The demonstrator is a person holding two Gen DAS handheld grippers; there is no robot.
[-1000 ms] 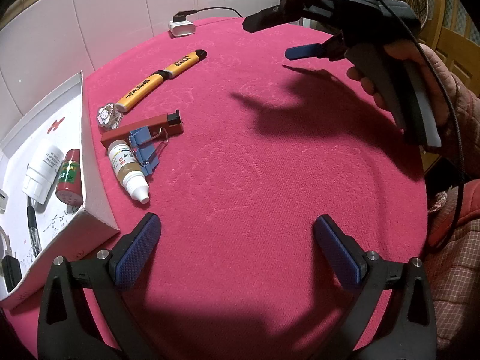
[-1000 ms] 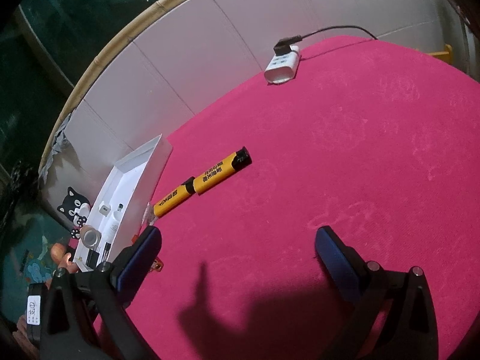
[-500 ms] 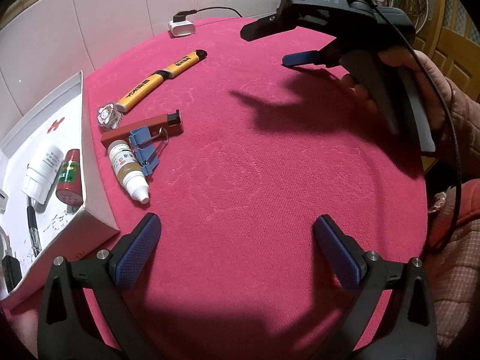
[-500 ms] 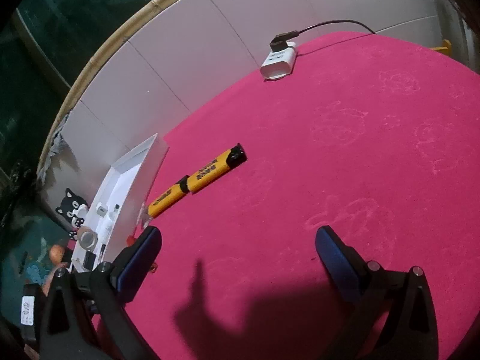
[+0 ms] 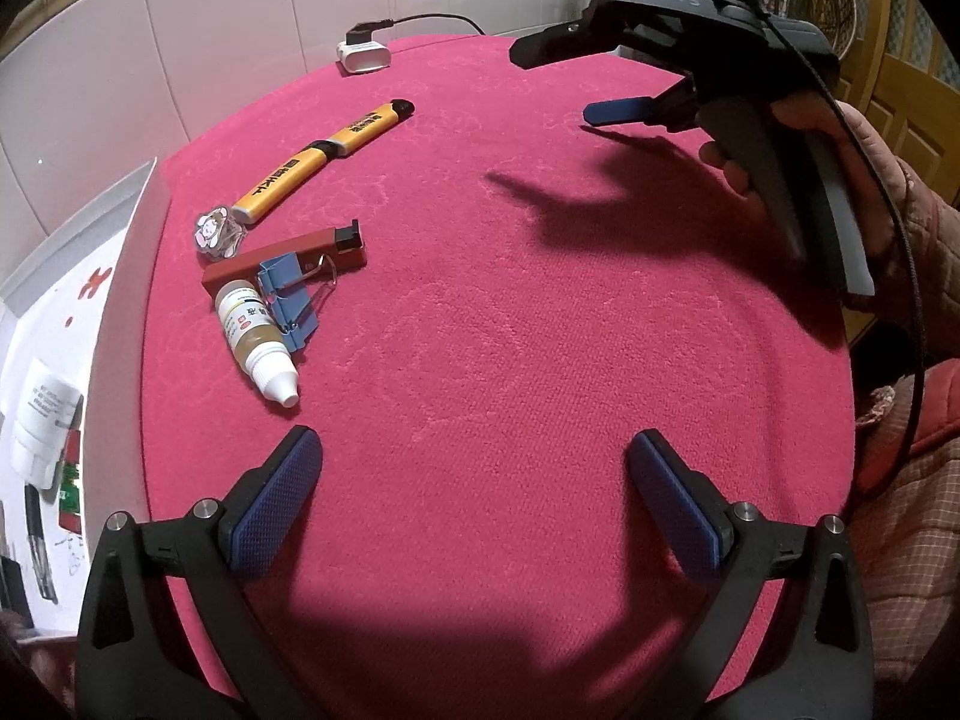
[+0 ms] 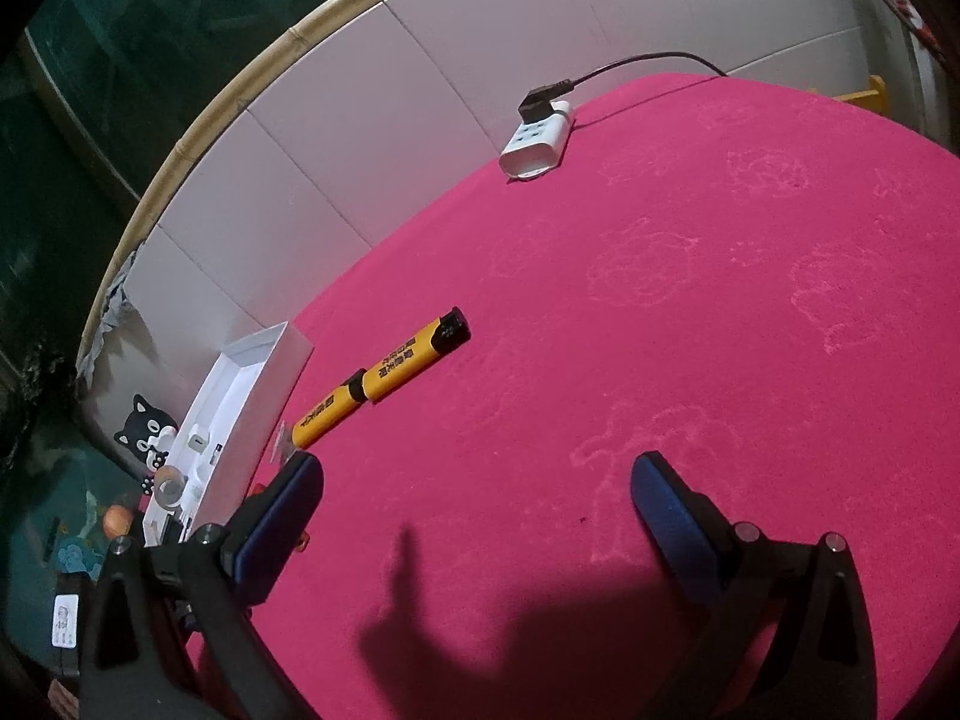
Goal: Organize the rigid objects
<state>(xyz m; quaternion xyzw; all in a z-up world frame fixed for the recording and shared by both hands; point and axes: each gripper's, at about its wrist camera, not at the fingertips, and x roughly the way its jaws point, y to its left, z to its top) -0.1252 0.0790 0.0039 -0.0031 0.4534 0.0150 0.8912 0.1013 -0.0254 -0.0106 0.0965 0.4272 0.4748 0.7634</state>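
Crimson cloth (image 5: 540, 360) is covering the table. On it a yellow knife (image 5: 324, 159), a red cutter (image 5: 282, 255), a blue clip (image 5: 288, 300), a dropper bottle (image 5: 255, 339) and a small charm (image 5: 217, 232) are lying clustered just beside a white box (image 5: 120, 330). A power strip (image 6: 536, 141) is sitting near the wall. Both the left gripper (image 5: 474, 507) and the right gripper (image 6: 474, 516) are hovering over bare cloth, jaws spread wide, gripping nothing.
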